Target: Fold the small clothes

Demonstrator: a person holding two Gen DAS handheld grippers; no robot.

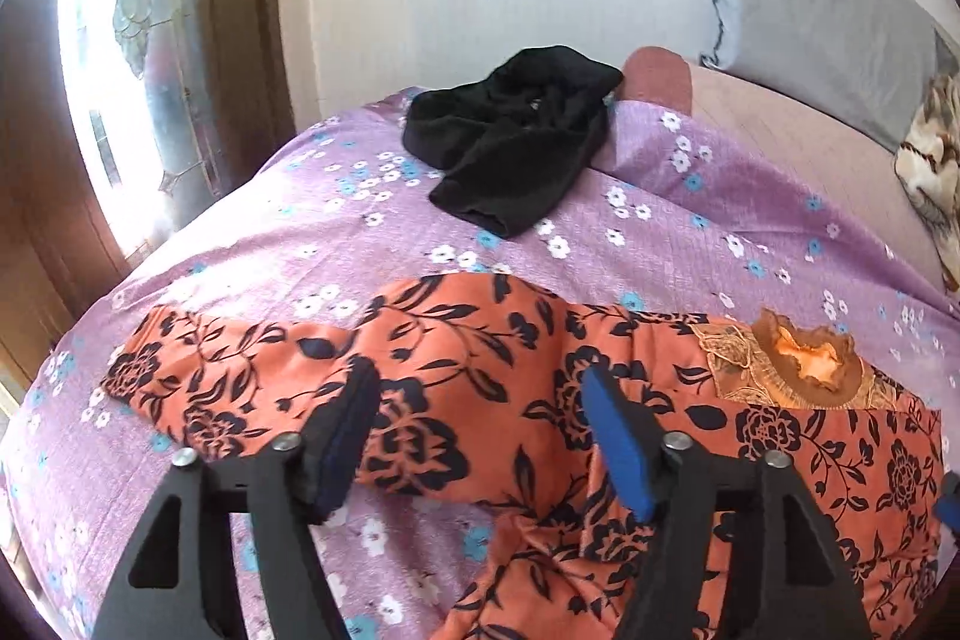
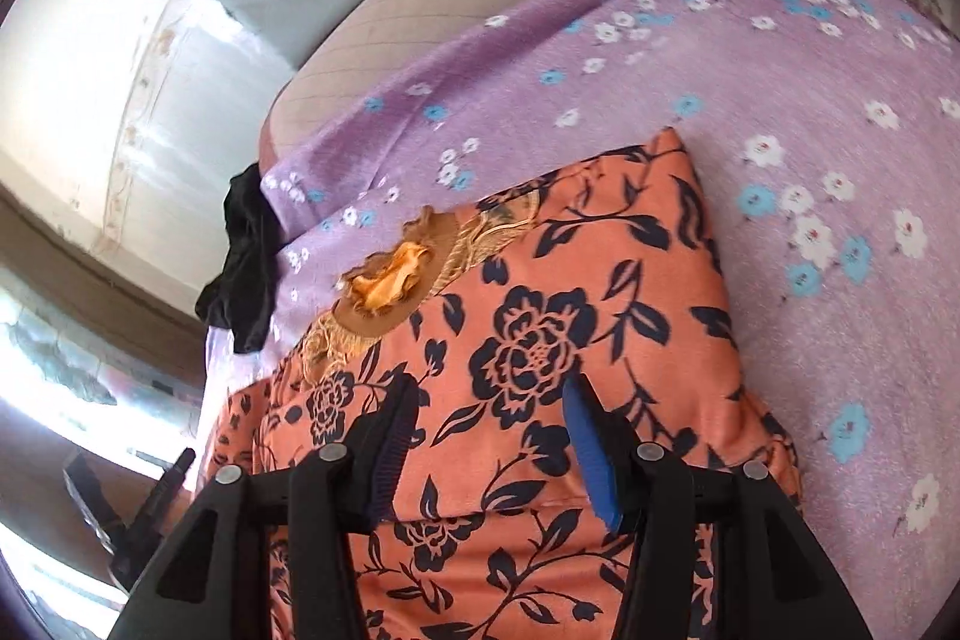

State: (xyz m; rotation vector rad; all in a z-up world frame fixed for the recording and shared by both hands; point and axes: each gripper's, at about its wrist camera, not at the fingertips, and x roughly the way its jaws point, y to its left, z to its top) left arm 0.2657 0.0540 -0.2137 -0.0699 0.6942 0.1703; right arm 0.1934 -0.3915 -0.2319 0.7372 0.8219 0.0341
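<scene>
A: Where is the garment?

B: The orange floral-print top (image 1: pixel 480 370) lies spread on the purple flowered bedsheet (image 1: pixel 660 196), filling the lower half of the left wrist view, its gold embroidered neckline (image 1: pixel 798 370) at the lower right. In the right wrist view it fills the lower centre.

A: And the tools?

B: The left gripper (image 1: pixel 480 418) is released, its blue-padded fingers standing wide above the cloth with nothing pinched between them. The right gripper (image 2: pixel 486 436) is also parted over the fabric; whether its pads touch the cloth I cannot tell.

A: Anything else?

B: A crumpled black garment (image 1: pixel 516 136) sits upper centre in the left wrist view, near a grey pillow (image 1: pixel 810 16) at the upper right.

A: Any writing or labels?

B: None legible.
</scene>
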